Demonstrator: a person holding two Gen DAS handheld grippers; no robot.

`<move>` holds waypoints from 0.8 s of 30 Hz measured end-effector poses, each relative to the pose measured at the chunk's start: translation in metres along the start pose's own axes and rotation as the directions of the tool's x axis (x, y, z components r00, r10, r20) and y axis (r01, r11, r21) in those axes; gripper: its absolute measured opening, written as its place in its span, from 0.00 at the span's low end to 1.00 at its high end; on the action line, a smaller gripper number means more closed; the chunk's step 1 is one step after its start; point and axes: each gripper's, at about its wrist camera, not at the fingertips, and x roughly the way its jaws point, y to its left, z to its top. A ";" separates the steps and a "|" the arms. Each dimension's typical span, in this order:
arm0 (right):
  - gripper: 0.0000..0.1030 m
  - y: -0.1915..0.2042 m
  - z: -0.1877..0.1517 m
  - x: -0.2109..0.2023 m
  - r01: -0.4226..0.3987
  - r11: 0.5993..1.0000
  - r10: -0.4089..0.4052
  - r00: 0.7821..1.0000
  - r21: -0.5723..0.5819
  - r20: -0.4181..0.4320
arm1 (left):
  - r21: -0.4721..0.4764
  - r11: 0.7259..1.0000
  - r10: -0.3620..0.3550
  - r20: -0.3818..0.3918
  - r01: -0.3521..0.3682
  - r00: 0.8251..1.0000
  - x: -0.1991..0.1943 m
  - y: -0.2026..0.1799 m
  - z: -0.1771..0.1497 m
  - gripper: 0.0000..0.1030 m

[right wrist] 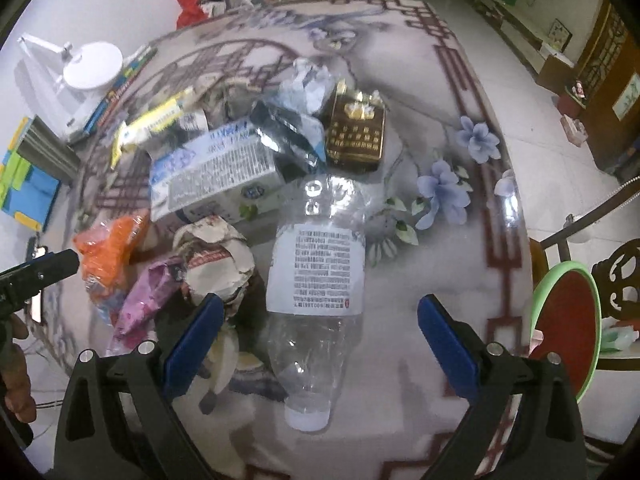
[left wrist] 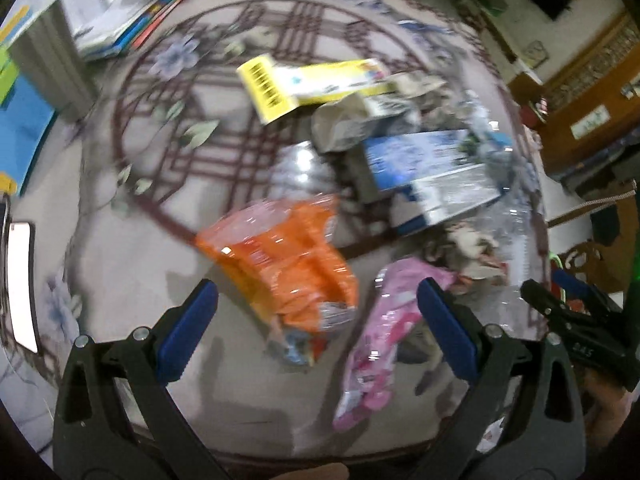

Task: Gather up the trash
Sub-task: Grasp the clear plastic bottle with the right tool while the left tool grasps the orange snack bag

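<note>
Trash lies piled on a glass-topped patterned table (left wrist: 132,280). My left gripper (left wrist: 318,336) is open above an orange wrapper (left wrist: 288,256), with a pink wrapper (left wrist: 380,336) by its right finger. A yellow box (left wrist: 316,82), a blue-white carton (left wrist: 428,172) and crumpled paper (left wrist: 344,124) lie beyond. My right gripper (right wrist: 320,344) is open around a clear plastic bottle (right wrist: 316,264) lying cap toward me. Crumpled paper (right wrist: 216,260), the pink wrapper (right wrist: 148,296), the orange wrapper (right wrist: 108,252), the carton (right wrist: 212,172) and a brown-gold box (right wrist: 356,132) lie nearby.
Books (left wrist: 132,28) and a white lamp base (right wrist: 92,64) stand at the table's far left. A blue-green box (right wrist: 24,184) sits at the left edge. A green-rimmed red basin (right wrist: 568,320) sits on a chair beyond the table's right edge.
</note>
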 end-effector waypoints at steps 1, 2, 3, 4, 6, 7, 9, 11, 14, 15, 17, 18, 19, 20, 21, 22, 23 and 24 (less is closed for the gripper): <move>0.91 0.001 0.000 0.004 0.005 1.000 -0.005 1.000 -0.002 -0.005 | -0.011 1.000 0.002 -0.007 -0.002 1.000 0.003 0.004 0.000 0.95; 0.91 0.001 -0.001 0.007 0.011 1.000 -0.011 1.000 -0.005 -0.010 | -0.031 1.000 0.004 -0.018 -0.005 1.000 0.008 0.008 0.000 0.95; 0.91 0.000 -0.001 0.013 0.018 1.000 -0.018 1.000 -0.005 -0.020 | -0.046 0.999 0.003 -0.026 -0.004 1.000 0.012 0.012 -0.001 0.95; 0.91 0.000 -0.002 0.016 0.020 1.000 -0.020 0.999 -0.002 -0.027 | -0.053 0.999 0.003 -0.031 -0.005 1.000 0.014 0.013 -0.002 0.95; 0.91 -0.002 -0.002 0.023 0.024 1.000 -0.024 0.999 0.012 -0.038 | -0.057 0.998 0.013 -0.041 -0.015 0.999 0.021 0.016 -0.002 0.95; 0.91 -0.003 -0.002 0.025 0.025 1.000 -0.024 0.999 0.017 -0.041 | -0.060 0.998 0.013 -0.045 -0.016 0.999 0.025 0.017 -0.001 0.95; 0.90 -0.004 -0.001 0.032 0.032 0.999 -0.031 0.998 0.023 -0.054 | -0.074 0.997 0.009 -0.060 -0.013 0.998 0.031 0.019 -0.001 0.95; 0.87 -0.005 0.001 0.039 0.035 0.999 -0.033 0.997 0.027 -0.070 | -0.088 0.996 0.002 -0.072 -0.008 0.997 0.037 0.021 -0.001 0.95; 0.82 -0.005 0.003 0.044 0.033 0.999 -0.031 0.997 0.031 -0.076 | -0.088 0.996 0.007 -0.082 -0.014 0.997 0.045 0.023 0.000 0.95; 0.80 -0.005 0.004 0.045 0.028 0.999 -0.025 0.997 0.034 -0.074 | -0.084 0.996 0.006 -0.087 -0.013 0.996 0.047 0.023 0.000 0.95; 0.73 -0.005 0.004 0.048 0.018 0.999 -0.014 0.997 0.040 -0.080 | -0.072 0.997 0.007 -0.101 -0.014 0.995 0.050 0.022 -0.002 0.89; 0.72 -0.006 0.004 0.050 0.014 0.999 -0.010 0.996 0.043 -0.087 | -0.066 0.998 0.009 -0.109 -0.016 0.994 0.052 0.021 -0.003 0.87; 0.72 -0.007 0.004 0.052 0.009 0.999 -0.005 0.996 0.044 -0.094 | -0.059 0.998 0.011 -0.116 -0.018 0.993 0.053 0.022 -0.004 0.84; 0.70 -0.006 0.004 0.054 0.006 0.999 -0.002 0.995 0.043 -0.098 | -0.054 0.998 0.013 -0.118 -0.019 0.993 0.054 0.021 -0.006 0.80; 0.68 -0.005 0.003 0.055 0.005 0.999 -0.001 0.995 0.039 -0.101 | -0.049 0.999 0.017 -0.119 -0.023 0.993 0.054 0.021 -0.008 0.77; 0.64 -0.005 0.001 0.055 0.004 0.999 0.000 0.994 0.035 -0.106 | -0.044 0.999 0.019 -0.117 -0.024 0.993 0.054 0.021 -0.009 0.76; 0.61 -0.005 0.000 0.057 -0.002 0.999 0.006 0.994 0.036 -0.111 | -0.040 0.999 0.021 -0.113 -0.026 0.993 0.053 0.021 -0.010 0.75; 0.60 -0.004 -0.001 0.056 0.003 0.999 0.001 0.994 0.034 -0.109 | -0.040 0.999 0.020 -0.111 -0.024 0.994 0.052 0.022 -0.011 0.75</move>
